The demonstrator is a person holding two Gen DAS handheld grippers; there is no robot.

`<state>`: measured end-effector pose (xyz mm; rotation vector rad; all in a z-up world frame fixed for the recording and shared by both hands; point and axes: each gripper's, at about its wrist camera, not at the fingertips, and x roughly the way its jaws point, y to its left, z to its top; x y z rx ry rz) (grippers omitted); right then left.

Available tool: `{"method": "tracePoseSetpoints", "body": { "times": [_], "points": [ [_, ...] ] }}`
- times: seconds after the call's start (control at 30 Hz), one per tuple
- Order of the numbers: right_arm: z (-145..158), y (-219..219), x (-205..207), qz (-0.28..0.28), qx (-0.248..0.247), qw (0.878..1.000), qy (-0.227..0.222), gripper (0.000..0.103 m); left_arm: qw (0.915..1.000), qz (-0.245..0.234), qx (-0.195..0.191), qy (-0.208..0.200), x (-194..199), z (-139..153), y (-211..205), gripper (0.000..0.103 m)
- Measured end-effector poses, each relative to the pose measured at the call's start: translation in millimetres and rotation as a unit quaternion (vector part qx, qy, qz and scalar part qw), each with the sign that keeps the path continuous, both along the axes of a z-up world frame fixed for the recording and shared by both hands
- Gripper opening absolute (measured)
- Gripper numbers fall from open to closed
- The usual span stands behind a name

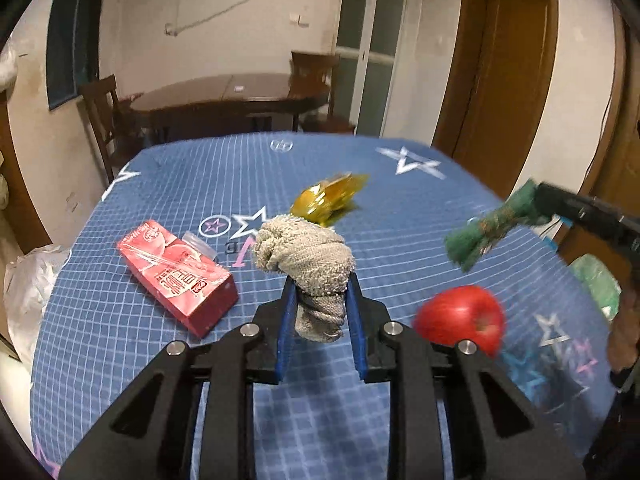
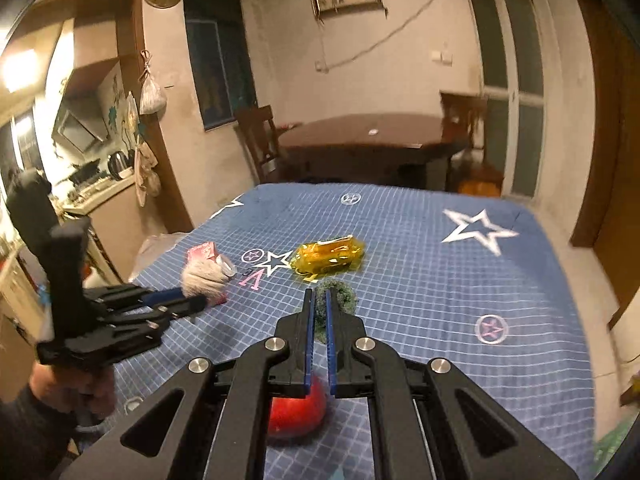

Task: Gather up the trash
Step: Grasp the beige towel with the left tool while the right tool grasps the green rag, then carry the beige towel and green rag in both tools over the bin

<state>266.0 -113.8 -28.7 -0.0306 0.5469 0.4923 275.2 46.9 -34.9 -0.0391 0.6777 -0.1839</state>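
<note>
Grey rag (image 1: 306, 254): bunched cloth clamped between the blue pads of the left tool (image 1: 320, 300), its bulk bulging out past the fingertips, held above the table (image 1: 168, 352).
Left tool: closed partway on the rag, the cloth filling the gap between the fingers; in the right wrist view it shows at the left (image 2: 188, 300) with the rag (image 2: 202, 278) at its tip.
Green scouring pad (image 1: 486, 226): gripped at one end by the right tool (image 1: 538, 208), hanging in the air over the right side of the table, blurred.
Right tool (image 2: 319, 308): jaws nearly together, pinching the green pad (image 2: 340, 298), only a narrow slit between the blue pads.
Yellow wrapper (image 1: 330, 198): crumpled clear film lying on the table just beyond the rag.
Red drink carton (image 1: 178, 276): lying on its side on the table, left of the rag, with a clear plastic piece at its far end.
Red apple (image 1: 462, 318): resting on the table, right of the left tool and below the scouring pad.
Table: covered by a blue checked cloth with stars.
</note>
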Motion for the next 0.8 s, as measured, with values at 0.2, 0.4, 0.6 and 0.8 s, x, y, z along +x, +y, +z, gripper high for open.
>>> {"method": "tracePoseSetpoints", "body": {
  "times": [0.2,0.4,0.6,0.8],
  "points": [
    [13.3,-19.8,-48.6,-0.035,-0.020,0.999,-0.034,0.006,0.9998,-0.015,-0.010,-0.012,-25.7,14.6,-21.2,0.023],
    [30.7,-49.5,-93.4,-0.064,-0.034,0.995,-0.066,0.006,0.9987,-0.044,-0.017,-0.020,-42.7,24.9,-51.9,0.023],
    [44.7,-85.6,-125.3,-0.088,-0.040,0.992,-0.077,0.006,0.9968,-0.070,-0.023,-0.032,-56.8,36.8,-87.2,0.023],
    [57.8,-120.7,-151.4,-0.111,-0.046,0.989,-0.086,0.006,0.9946,-0.092,-0.022,-0.041,-65.1,44.5,-118.3,0.023]
  ]
}}
